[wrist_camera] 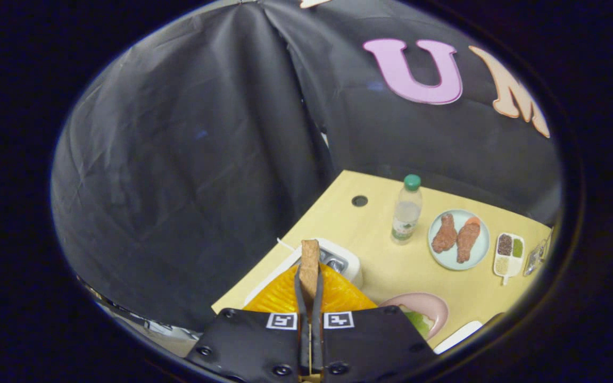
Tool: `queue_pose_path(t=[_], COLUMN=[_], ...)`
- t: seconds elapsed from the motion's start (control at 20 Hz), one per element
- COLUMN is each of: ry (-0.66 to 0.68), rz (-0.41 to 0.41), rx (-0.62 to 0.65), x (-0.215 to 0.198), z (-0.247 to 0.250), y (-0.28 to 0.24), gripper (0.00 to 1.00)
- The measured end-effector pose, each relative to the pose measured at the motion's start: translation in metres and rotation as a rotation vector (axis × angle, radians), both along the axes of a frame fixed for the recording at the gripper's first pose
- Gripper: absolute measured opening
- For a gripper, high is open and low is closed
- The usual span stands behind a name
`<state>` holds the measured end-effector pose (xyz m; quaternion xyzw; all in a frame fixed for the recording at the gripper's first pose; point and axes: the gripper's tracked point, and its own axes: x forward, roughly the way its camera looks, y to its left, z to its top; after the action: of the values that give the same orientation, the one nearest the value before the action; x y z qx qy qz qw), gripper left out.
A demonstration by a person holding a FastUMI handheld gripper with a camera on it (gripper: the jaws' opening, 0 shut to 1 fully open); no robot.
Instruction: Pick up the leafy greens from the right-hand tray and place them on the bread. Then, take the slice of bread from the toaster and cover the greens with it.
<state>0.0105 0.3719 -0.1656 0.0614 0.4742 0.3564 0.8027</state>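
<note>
We had the slice of bread (pixel 309 266) clamped on edge between the two fingers of the gripper (pixel 309 290), both pressing on its flat faces, and it stood upright, poking well past the fingertips. It was already clear of the toaster (pixel 341 261), which sat on the table (pixel 370 234) just beyond the slice, slots showing. Under the fingers lay an orange mat (pixel 338 295).

The pink plate (pixel 429 308) was low and to the right of the fingers, with something green on it, which we took for the leafy greens (pixel 419 321) resting on the first slice; most of the plate was hidden behind the gripper body, so we could not tell how well the greens were centred.

To do this step well, we judged the grip should hold firm while we swung right and down toward the plate, then rolled the wrist so the slice turned from upright to flat before release. Letting go while it was on edge would probably tip it off the greens. We thought it wise to lower until the slice met the greens, then part the fingers slowly.

The water bottle (pixel 406 210) and the blue plate (pixel 458 239) of drumsticks stood well apart, farther back, and out of our path.
</note>
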Motion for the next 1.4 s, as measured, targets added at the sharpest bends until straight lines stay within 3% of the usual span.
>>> queue_pose_path(t=[0.15,0.35,1.0,1.2,1.4], ry=[-0.009,0.032,0.222,0.239,0.265], rz=[-0.033,-0.072,-0.223,-0.307,-0.337], rx=[-0.013,-0.035,-0.013,-0.028,-0.052], x=[0.002,-0.009,-0.045,-0.038,-0.049], z=[-0.003,-0.043,-0.169,-0.189,-0.203], y=[-0.034,-0.073,-0.132,-0.169,-0.188], gripper=[0.04,0.04,0.04,0.04,0.08])
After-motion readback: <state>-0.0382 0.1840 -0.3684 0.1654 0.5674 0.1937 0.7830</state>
